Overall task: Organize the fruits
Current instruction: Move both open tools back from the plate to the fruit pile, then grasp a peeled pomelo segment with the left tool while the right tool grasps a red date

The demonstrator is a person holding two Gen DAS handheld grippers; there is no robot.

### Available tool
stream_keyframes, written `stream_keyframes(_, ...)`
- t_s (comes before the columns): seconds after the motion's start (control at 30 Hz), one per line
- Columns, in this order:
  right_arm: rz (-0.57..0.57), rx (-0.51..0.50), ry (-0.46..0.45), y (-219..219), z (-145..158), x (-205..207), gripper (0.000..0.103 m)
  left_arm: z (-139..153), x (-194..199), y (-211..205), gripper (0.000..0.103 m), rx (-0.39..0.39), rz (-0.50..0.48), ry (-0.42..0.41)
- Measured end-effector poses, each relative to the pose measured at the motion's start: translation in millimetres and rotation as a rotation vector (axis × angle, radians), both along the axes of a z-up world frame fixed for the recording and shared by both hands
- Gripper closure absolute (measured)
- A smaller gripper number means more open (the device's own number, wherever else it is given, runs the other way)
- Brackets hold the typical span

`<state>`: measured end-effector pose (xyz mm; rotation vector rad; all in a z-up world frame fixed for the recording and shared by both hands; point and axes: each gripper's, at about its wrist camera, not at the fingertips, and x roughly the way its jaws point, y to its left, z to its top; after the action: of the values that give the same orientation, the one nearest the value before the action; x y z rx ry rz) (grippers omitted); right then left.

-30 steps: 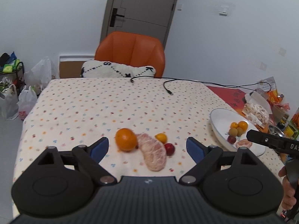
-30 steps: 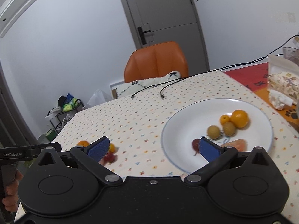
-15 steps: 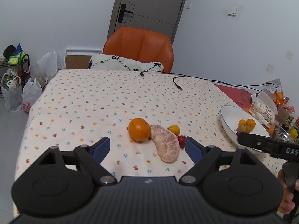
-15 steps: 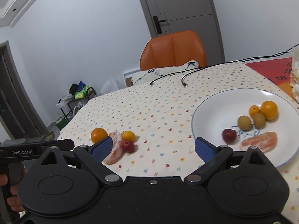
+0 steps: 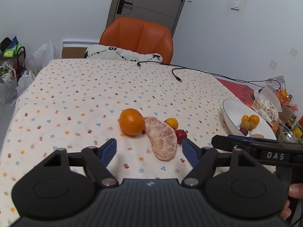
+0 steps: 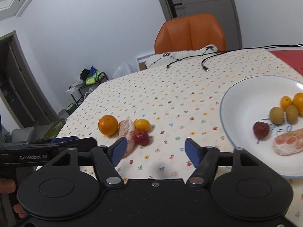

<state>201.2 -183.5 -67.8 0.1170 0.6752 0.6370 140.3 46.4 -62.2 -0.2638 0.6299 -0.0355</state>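
1. the left gripper [image 5: 149,147] is spread wide with nothing between its blue pads, above the table [image 5: 75,94] near its front edge.
2. the right gripper [image 6: 154,149] is likewise wide apart and empty, between the loose fruit and the plate [image 6: 246,98].
3. loose on the cloth, mid-table: an orange [image 5: 131,121] touching a peeled pomelo piece [image 5: 162,141], a small citrus [image 5: 171,123] and a red fruit [image 5: 180,134] just beside it.
4. the plate, at the right edge, holds two small oranges, two yellow-green fruits, a red fruit [image 6: 261,129] and a peeled segment [image 6: 289,144].
5. black cables [image 5: 176,73] lie at the far edge; an orange chair [image 5: 136,37] with a pillow stands behind.
6. snack bags crowd the right edge past the plate.
7. readable: "das" and "genrobot.ai" on the gripper handles.
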Motion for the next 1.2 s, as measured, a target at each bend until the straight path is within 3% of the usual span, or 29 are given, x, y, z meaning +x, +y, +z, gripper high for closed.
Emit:
stream_keyframes(0.3,0.05,-0.015,0.036,17,-7,16,0.051,-7,10,-1,0.038,-0.022,-0.001,0.022)
stream_keyframes(0.8,0.102,-0.034,0.054,39,-17,36,0.058,-14,20,4,0.043,-0.048,0.01,0.049)
stream_keyframes(1.03,0.134,0.014,0.09,36,-19,43,0.084,-13,24,4,0.043,-0.063,0.005,0.048)
stream_keyframes(1.2,0.138,0.014,0.085,32,-20,40,0.084,-13,27,1,0.043,-0.064,0.007,0.047)
